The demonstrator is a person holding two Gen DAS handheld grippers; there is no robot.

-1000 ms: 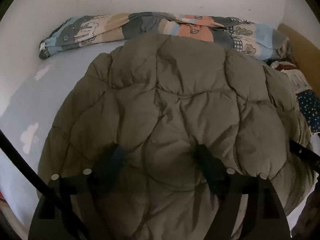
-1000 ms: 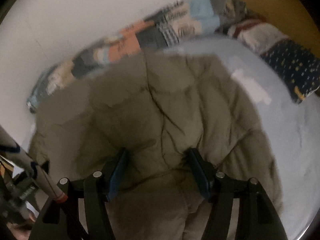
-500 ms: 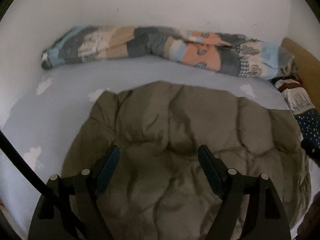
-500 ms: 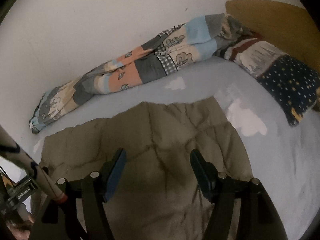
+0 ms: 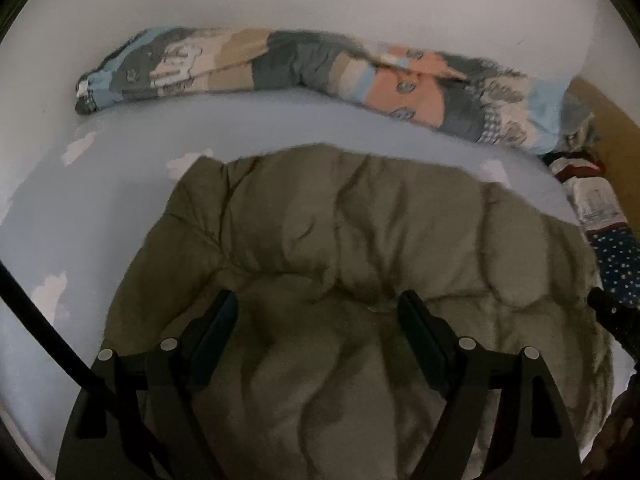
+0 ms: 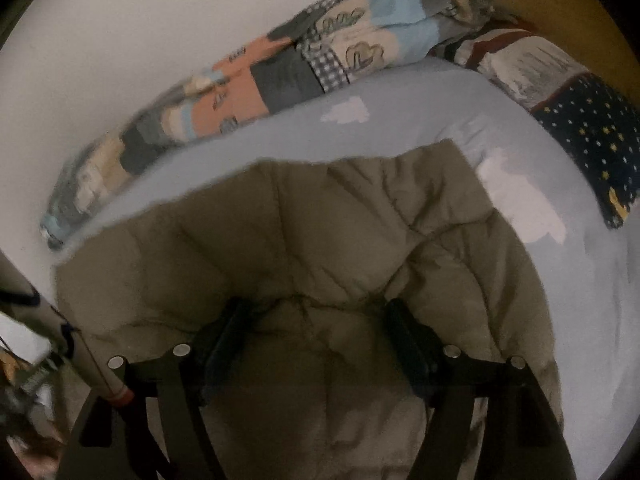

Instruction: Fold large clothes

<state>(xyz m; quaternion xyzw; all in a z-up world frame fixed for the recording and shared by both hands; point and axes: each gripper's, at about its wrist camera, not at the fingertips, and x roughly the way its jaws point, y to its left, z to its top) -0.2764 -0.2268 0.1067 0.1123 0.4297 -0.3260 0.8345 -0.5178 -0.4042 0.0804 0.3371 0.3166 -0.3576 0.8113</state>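
Observation:
An olive quilted jacket (image 5: pixel 360 220) lies spread on the light blue bed sheet (image 5: pixel 100 200), with a puffy fold ridge across its near half. My left gripper (image 5: pixel 316 304) hovers just over that ridge, open wide, and its pads are clear of the fabric. In the right wrist view the same jacket (image 6: pixel 320 220) fills the lower middle. My right gripper (image 6: pixel 316 308) is low over the fold with its jaws opening. Loose fabric bulges between its fingertips (image 6: pixel 240 312), and the pads are not pressing it.
A rolled patchwork quilt (image 5: pixel 320 68) lies along the white wall at the back. A dark dotted pillow (image 6: pixel 592 128) and a striped one (image 6: pixel 520 60) sit at the right by a yellow headboard (image 6: pixel 560 0). A black cable (image 5: pixel 40 320) crosses the left wrist view.
The jacket, close up to both cameras before, now lies lower and flatter on the sheet. Both grippers have drawn back from it. The right jaws stand wider.

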